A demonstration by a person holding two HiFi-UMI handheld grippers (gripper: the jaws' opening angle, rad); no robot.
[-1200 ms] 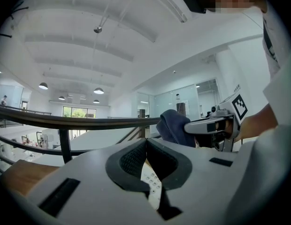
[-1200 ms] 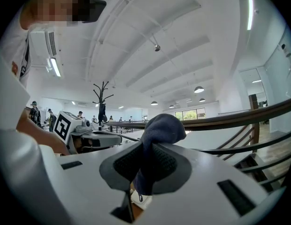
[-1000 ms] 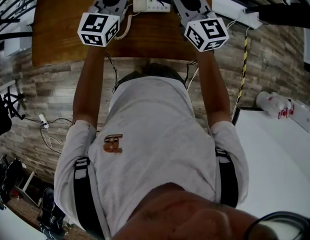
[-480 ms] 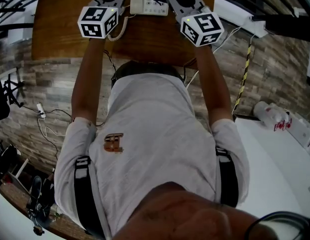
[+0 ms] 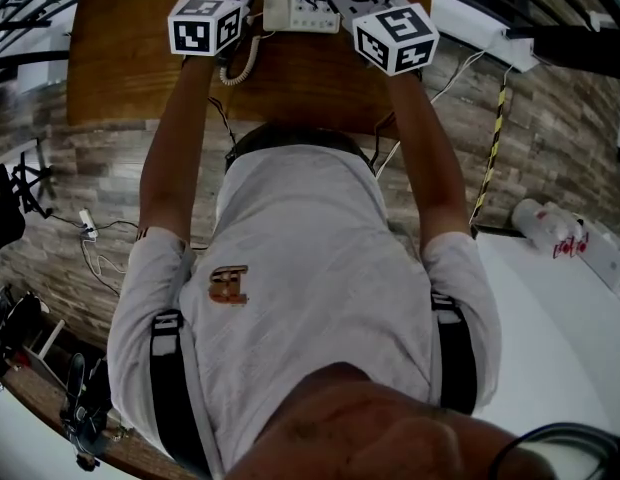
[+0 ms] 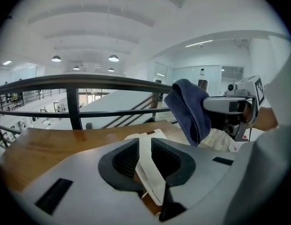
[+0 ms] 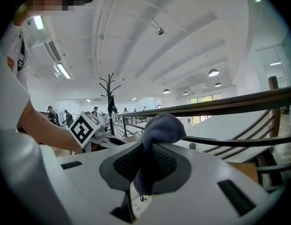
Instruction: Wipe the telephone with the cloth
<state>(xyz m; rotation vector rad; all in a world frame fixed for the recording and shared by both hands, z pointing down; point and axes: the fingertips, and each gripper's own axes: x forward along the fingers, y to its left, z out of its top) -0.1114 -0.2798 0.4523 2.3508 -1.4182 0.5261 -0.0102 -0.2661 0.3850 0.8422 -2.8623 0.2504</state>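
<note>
My left gripper (image 6: 146,150) has its jaws pinched on the telephone (image 5: 296,4) at its left edge. My right gripper (image 7: 144,165) clamps the cloth (image 7: 162,125) just above the keypad (image 7: 135,203) (a wipe means going down).

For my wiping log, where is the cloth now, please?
In the right gripper view, the cloth is clamped in the right gripper, over the white telephone.

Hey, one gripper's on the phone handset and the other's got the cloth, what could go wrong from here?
The left gripper clamps the white handset, so wiping pressure could twist it loose. The curly cord beside it might snag and drag the telephone. The cloth is bunched in the right gripper, so bare plastic may scrape instead.
</note>
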